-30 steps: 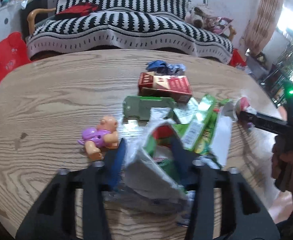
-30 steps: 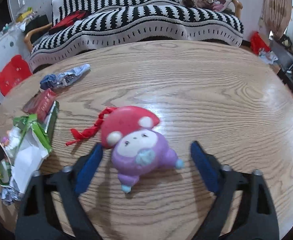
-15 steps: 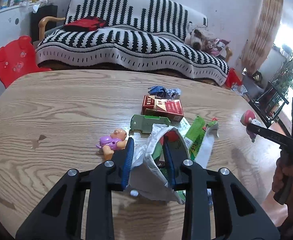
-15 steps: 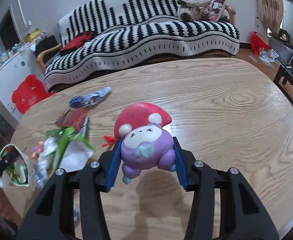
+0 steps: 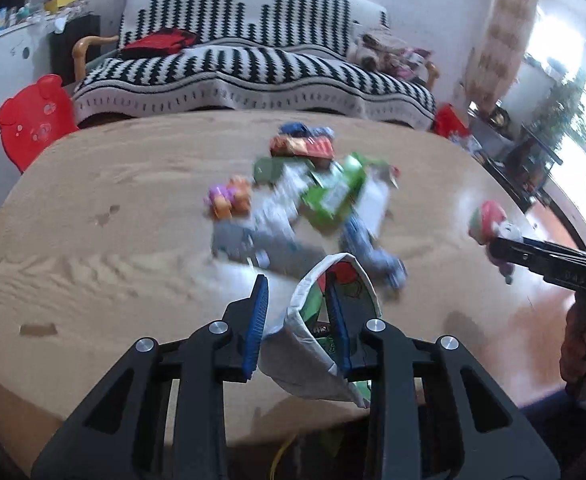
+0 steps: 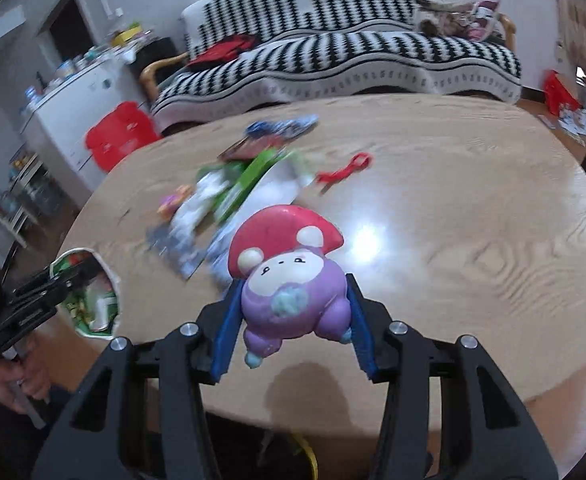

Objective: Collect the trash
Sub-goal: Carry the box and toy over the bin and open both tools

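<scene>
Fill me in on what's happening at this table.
A person is clearing a wooden table with a hand-held gripper in each hand. The left hand-held gripper pinches the wall of an open bag, lifted at the table's near edge. The right hand-held gripper clamps a purple mushroom-cap toy off the surface. Green wrappers, a red box and a small doll lie on the table.

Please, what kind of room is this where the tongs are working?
Most likely a home living room. A sofa with a black-and-white striped cover stands behind the oval wooden table, a red child's chair sits beside it, and a curtained window lets daylight in at the right.
</scene>
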